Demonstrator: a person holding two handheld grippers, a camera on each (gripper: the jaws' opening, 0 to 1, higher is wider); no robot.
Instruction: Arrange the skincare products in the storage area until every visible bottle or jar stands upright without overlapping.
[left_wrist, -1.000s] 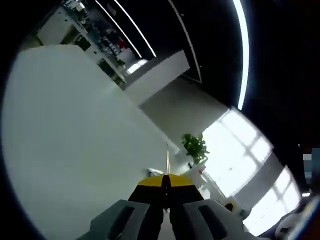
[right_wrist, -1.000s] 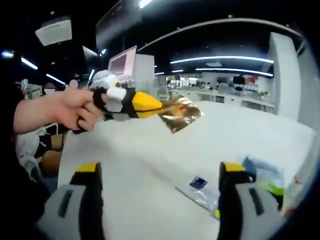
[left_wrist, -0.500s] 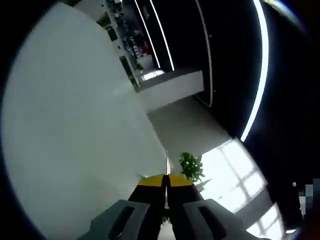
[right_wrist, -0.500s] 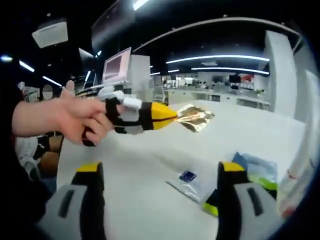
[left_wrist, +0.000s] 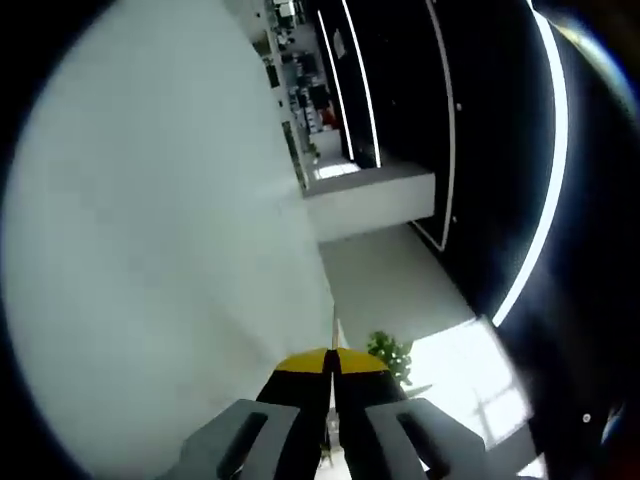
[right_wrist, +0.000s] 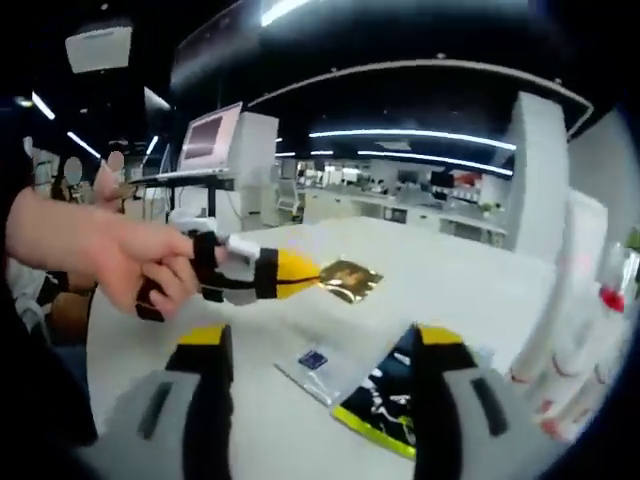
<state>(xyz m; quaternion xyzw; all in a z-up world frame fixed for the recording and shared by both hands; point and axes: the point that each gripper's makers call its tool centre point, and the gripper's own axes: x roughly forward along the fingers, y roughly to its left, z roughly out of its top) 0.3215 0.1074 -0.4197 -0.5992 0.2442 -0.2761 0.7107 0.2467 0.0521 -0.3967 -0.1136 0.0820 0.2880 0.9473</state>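
In the right gripper view a person's hand holds my left gripper (right_wrist: 306, 277) over the white table (right_wrist: 470, 290), shut on a crinkled gold foil sachet (right_wrist: 350, 280). My right gripper (right_wrist: 320, 336) stands open, nothing between its yellow-tipped fingers (right_wrist: 203, 338). Between them on the table lie a clear sachet with a blue label (right_wrist: 313, 363) and a black-and-green packet (right_wrist: 385, 397). Tall white bottles (right_wrist: 568, 340) stand at the right edge, one with a red cap (right_wrist: 612, 300). In the left gripper view the left gripper (left_wrist: 332, 366) is shut, and the sachet's thin edge (left_wrist: 334, 335) sticks out between the tips.
A monitor on a white stand (right_wrist: 208, 135) rises behind the hand. Desks and office gear line the far side of the room. In the left gripper view the white table (left_wrist: 150, 250) spreads to the left and a green plant (left_wrist: 390, 352) stands past the jaw tips.
The left gripper has come lower and nearer to the table with the gold sachet. The right gripper view has swung, so the black-and-green packet and the white bottles now show.
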